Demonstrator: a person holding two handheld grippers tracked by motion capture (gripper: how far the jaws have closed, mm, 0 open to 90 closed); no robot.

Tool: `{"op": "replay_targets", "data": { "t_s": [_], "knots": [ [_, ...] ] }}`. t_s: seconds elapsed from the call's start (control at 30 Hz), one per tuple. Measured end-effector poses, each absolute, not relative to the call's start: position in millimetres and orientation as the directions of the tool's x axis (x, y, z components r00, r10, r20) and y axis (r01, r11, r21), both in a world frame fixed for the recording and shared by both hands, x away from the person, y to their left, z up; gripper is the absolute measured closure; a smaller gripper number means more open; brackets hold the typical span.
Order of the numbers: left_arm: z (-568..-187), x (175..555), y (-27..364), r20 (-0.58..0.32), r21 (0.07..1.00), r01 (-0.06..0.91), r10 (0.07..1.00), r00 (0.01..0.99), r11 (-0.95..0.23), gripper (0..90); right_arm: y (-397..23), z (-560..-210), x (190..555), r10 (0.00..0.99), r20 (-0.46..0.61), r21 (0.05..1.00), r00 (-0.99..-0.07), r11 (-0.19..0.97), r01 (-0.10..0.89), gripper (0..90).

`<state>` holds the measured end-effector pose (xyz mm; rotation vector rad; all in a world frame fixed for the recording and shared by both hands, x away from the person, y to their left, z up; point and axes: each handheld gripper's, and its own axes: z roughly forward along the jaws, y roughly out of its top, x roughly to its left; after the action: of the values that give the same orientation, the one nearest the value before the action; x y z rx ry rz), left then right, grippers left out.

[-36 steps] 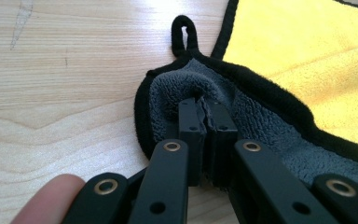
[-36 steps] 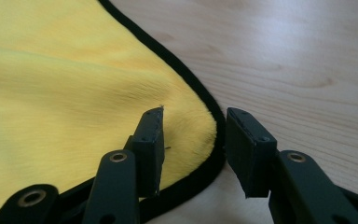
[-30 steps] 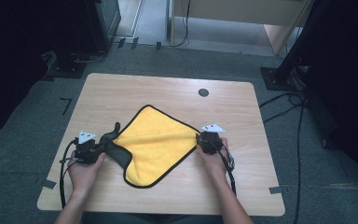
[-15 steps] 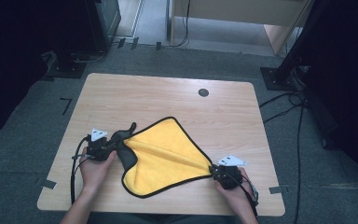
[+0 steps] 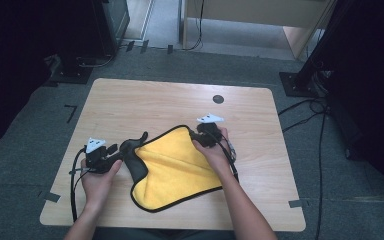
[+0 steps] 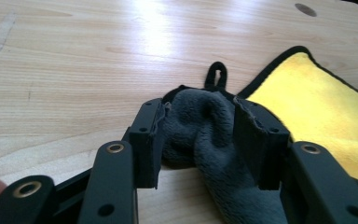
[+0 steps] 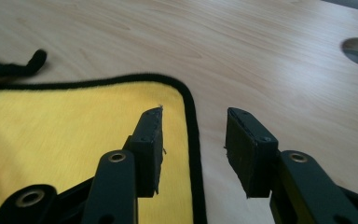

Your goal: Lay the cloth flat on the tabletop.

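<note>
— So, the biggest thing first: what lies under it all?

— A wooden table (image 5: pixel 130 100), pale, with a small round hole (image 5: pixel 218 99) near its far edge. Grey carpet surrounds it, dark stands sit at the far left and far right, and cables trail over the floor on the right.

— And on the table?

— A cloth (image 5: pixel 175 170), yellow with a black hem, lies flat on the near half, between the two hands. Its left end is turned over, showing a grey underside bunched into a ridge, and a small black loop (image 6: pixel 216 73) sticks out from that end onto bare wood.

— Where is the left gripper (image 5: pixel 111 156)?

— At the cloth's left end, near the table's left edge. In the left gripper view its jaws have just been opening, and the grey fold sits between them; the pads flank the fold, so the clamp looks loosened, though the fabric brushes both.

— And the right gripper (image 7: pixel 193 135)?

— Above the cloth's far right corner. Its jaws have just been opening too and stand apart, gripping nothing: the black hem runs between them, the left jaw over yellow, the right over bare wood.

— Anything in the way?

— The right forearm (image 5: pixel 240 200) crosses the cloth's near right edge, and the hole lies well beyond the right gripper.
</note>
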<state>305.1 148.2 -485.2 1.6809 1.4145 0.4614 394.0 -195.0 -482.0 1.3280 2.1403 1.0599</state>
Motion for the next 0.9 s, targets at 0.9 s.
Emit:
{"op": "replay_targets", "data": {
  "t_s": [0.9],
  "knots": [
    [-484, 312, 102, -0.216, 0.806, 0.586, 0.881, 0.422, -0.083, 48.8, -302, -519, 377, 0.994, -0.029, 0.756, -0.106, 0.091, 0.648, 86.5]
  ]
}}
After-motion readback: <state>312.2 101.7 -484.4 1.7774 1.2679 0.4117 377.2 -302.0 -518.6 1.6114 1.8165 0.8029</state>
